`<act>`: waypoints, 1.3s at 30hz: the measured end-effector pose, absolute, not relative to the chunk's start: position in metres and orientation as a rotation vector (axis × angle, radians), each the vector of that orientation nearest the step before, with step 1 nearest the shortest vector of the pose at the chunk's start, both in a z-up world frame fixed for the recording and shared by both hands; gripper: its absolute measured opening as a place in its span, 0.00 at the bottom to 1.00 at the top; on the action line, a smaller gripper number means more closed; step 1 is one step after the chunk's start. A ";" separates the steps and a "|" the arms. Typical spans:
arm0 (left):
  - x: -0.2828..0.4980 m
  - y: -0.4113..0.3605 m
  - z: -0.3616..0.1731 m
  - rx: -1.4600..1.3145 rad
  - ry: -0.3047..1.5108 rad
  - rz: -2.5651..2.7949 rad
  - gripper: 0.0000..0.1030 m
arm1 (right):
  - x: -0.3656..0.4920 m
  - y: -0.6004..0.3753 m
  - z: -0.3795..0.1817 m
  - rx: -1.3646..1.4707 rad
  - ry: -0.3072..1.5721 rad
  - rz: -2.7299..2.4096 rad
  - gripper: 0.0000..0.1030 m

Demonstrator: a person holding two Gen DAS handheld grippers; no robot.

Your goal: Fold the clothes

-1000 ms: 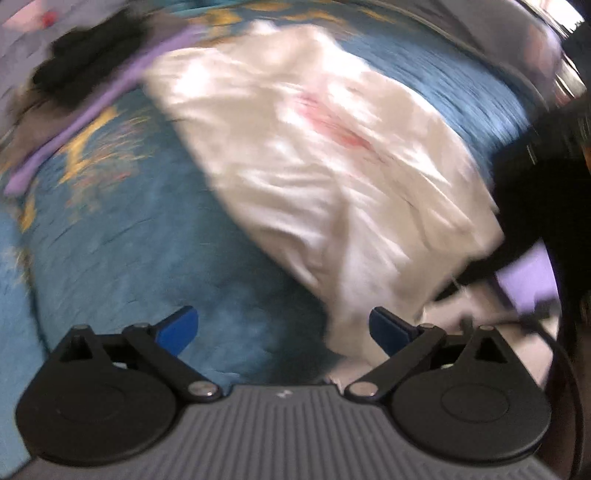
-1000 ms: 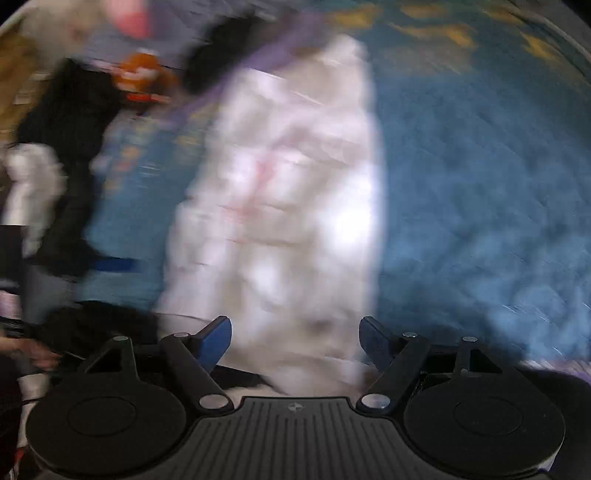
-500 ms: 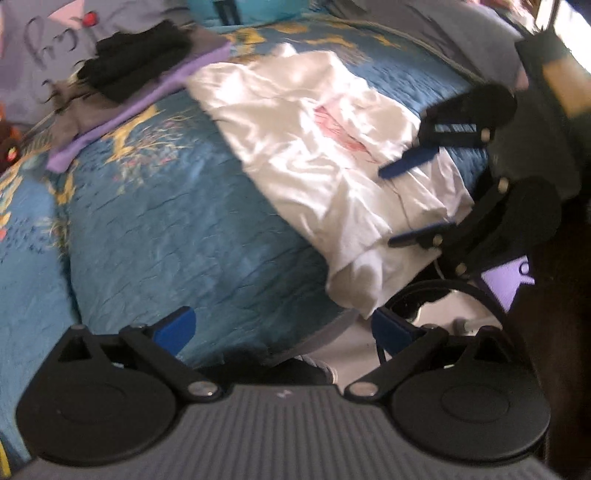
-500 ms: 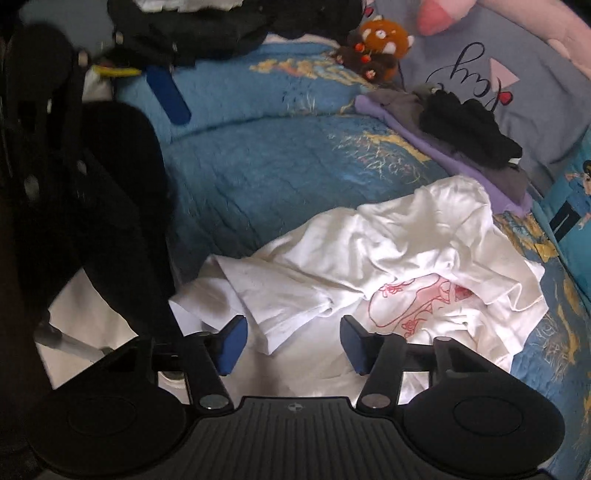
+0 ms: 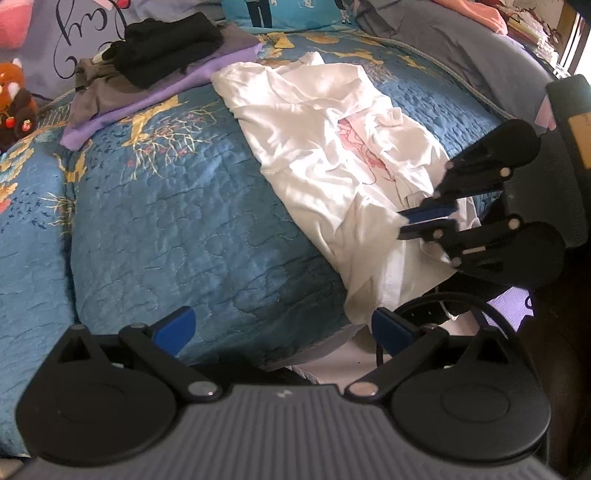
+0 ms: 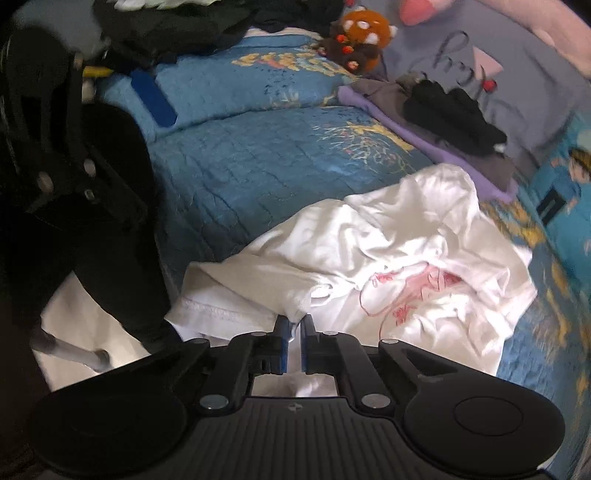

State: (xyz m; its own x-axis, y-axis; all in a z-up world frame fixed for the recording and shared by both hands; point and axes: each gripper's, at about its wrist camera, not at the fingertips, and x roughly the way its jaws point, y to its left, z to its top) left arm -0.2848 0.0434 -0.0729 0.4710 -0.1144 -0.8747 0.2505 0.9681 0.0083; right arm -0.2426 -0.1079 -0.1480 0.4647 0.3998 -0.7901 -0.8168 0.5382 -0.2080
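Observation:
A crumpled white T-shirt with a pink print lies on the blue quilted bed, its near end hanging over the bed's edge. My right gripper is shut on a fold of the white T-shirt near its hem. The left wrist view shows that same right gripper pinching the cloth from the right. My left gripper stands open over the bed's near edge, left of the hanging hem, with nothing between its fingers.
A stack of folded clothes, black on grey on purple, sits at the back of the bed by a grey pillow. A stuffed toy lies by the pillow. Dark clothes are piled at the far left.
My right gripper swung over the shirt's near end and its jaws closed on a fold of it. The left gripper drew back toward the bed's edge and stayed open.

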 end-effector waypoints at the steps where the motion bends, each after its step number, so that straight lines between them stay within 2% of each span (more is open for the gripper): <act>1: -0.286 0.043 -0.072 0.142 1.055 -0.223 0.99 | -0.243 -0.113 -0.142 -0.589 0.774 0.820 0.01; 5: -0.288 0.042 -0.069 0.147 1.043 -0.223 0.99 | -0.245 -0.130 -0.127 -0.463 0.832 0.823 0.01; 18: -0.289 0.032 -0.068 0.162 1.045 -0.231 0.99 | -0.248 -0.163 -0.136 -0.394 0.941 0.693 0.01; 20: -0.287 0.031 -0.069 0.168 1.048 -0.228 0.99 | -0.253 -0.160 -0.132 -0.418 0.883 0.725 0.07; 21: -0.287 0.031 -0.070 0.169 1.050 -0.227 0.99 | -0.256 -0.157 -0.130 -0.438 0.849 0.744 0.14; 22: -0.286 0.031 -0.070 0.170 1.052 -0.226 0.99 | -0.260 -0.150 -0.129 -0.485 0.812 0.767 0.26; 24: -0.286 0.031 -0.070 0.172 1.052 -0.226 0.99 | -0.266 -0.138 -0.129 -0.583 0.742 0.797 0.44; 25: -0.286 0.031 -0.069 0.172 1.051 -0.225 0.99 | -0.267 -0.131 -0.130 -0.644 0.711 0.802 0.45; 27: -0.287 0.032 -0.068 0.171 1.049 -0.224 0.99 | -0.268 -0.119 -0.134 -0.738 0.668 0.813 0.43; 29: -0.287 0.034 -0.067 0.169 1.048 -0.221 0.99 | -0.263 -0.110 -0.139 -0.786 0.669 0.826 0.37; 31: -0.288 0.035 -0.067 0.166 1.049 -0.219 0.99 | -0.260 -0.102 -0.146 -0.851 0.679 0.836 0.23; 33: -0.288 0.037 -0.067 0.162 1.049 -0.216 0.99 | -0.259 -0.098 -0.152 -0.896 0.691 0.839 0.16; 35: -0.288 0.038 -0.068 0.159 1.050 -0.217 0.99 | -0.259 -0.097 -0.155 -0.907 0.709 0.841 0.14; 37: -0.288 0.038 -0.069 0.156 1.051 -0.218 0.99 | -0.259 -0.099 -0.153 -0.882 0.719 0.831 0.08; 39: -0.288 0.038 -0.070 0.153 1.052 -0.221 0.99 | -0.260 -0.103 -0.151 -0.865 0.722 0.836 0.08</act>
